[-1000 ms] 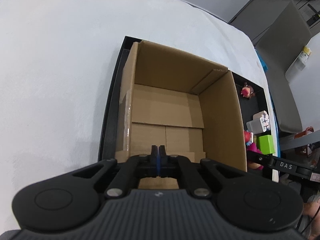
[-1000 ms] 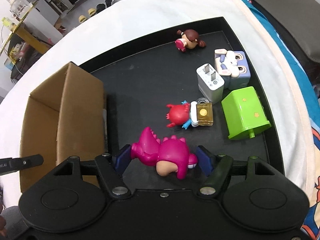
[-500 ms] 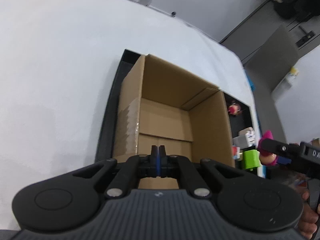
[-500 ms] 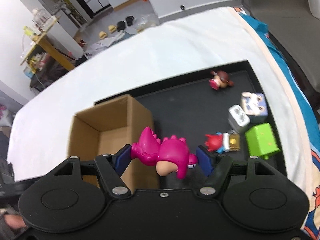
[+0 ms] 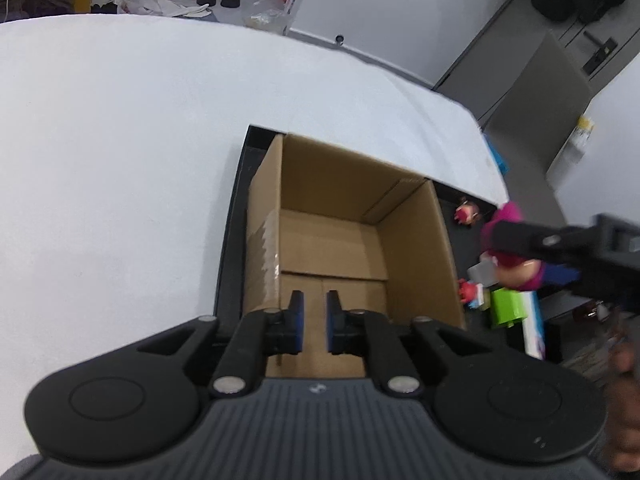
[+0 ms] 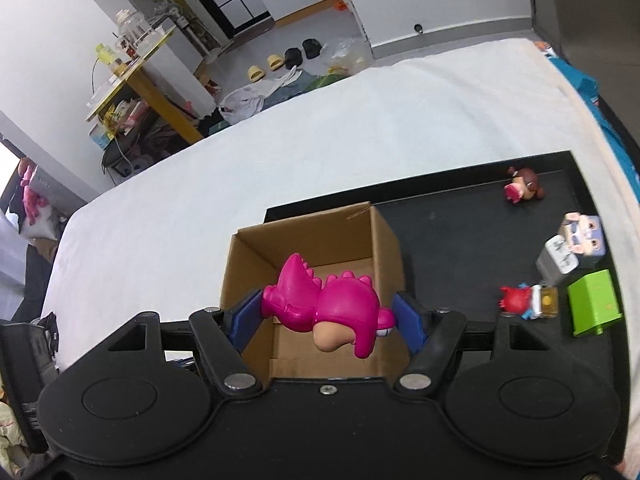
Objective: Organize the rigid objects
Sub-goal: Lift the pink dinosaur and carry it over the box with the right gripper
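The right gripper [image 6: 326, 316] clamps the magenta plastic dinosaur toy [image 6: 328, 306] between its blue pads, above the open brown cardboard box [image 6: 312, 248] on the black tray [image 6: 460, 240]. Release should come only once the toy is centred and lowered inside the walls. The left gripper [image 5: 314, 322], its narrow jaws opening and empty, hangs over the box's near edge and should keep clear.

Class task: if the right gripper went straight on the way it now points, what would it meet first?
Most likely the floor of the open cardboard box: the right gripper, shut on the pink dinosaur, points down into it. Depth is uncertain.

Open cardboard box [image 5: 344, 236], interior unobstructed
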Demonstrator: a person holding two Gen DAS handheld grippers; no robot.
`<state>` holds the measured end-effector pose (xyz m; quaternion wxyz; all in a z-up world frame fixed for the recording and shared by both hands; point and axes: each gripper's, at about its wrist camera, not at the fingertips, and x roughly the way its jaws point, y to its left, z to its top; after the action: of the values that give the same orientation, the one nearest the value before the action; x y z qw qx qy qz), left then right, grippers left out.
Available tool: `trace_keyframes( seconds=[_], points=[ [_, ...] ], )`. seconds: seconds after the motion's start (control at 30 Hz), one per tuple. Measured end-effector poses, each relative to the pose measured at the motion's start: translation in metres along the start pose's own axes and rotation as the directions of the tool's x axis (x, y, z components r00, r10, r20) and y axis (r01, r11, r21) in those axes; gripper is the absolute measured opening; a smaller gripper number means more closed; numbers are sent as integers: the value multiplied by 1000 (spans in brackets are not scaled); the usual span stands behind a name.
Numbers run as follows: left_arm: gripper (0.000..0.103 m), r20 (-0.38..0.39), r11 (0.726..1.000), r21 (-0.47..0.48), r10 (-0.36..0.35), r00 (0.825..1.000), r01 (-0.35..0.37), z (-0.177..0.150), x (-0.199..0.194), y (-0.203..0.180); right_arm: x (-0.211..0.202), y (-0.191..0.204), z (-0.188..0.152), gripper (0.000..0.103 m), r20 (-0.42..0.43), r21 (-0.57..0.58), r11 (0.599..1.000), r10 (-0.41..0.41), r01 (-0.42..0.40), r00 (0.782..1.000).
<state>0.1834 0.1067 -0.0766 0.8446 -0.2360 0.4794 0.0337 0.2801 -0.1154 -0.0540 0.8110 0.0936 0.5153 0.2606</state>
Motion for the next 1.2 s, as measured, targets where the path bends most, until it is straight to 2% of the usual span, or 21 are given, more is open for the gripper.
trace_keyframes(
  seconds=[0.07,0.23,0.5,0.6,0.63,0.67,0.77,0.9,1.2],
  points=[
    [27,10,1000,-18,8,1000,-8,0,-6,3,6,4,0,69,-10,-7,1000,4,-5,1000],
    [32,-4,998,-57,32,999,-32,-1,-6,13,21,16,5,69,-35,-17,1000,17,-17,999],
    [31,-55,994,-101,44,998,-50,-6,12,18,43,32,10,69,-72,-47,999,13,-17,997],
    [25,-72,989,-136,47,996,-56,-10,17,24,48,35,9,69,-80,-43,999,15,-19,997],
    [18,-73,986,-152,50,996,-61,-11,18,27,49,36,9,69,-80,-43,999,12,-16,997],
    [17,-74,983,-173,54,996,-66,-11,19,30,49,37,7,69,-79,-44,999,9,-12,997],
    [17,-77,973,-223,44,996,-60,-11,19,39,52,40,3,69,-76,-57,998,7,-11,997],
    [17,-78,968,-245,43,996,-61,-10,20,41,58,45,-5,69,-69,-81,997,-15,10,997],
    [17,-77,954,-294,46,996,-67,-12,18,41,63,46,-16,69,-8,-35,999,-27,26,1000]
  ],
)
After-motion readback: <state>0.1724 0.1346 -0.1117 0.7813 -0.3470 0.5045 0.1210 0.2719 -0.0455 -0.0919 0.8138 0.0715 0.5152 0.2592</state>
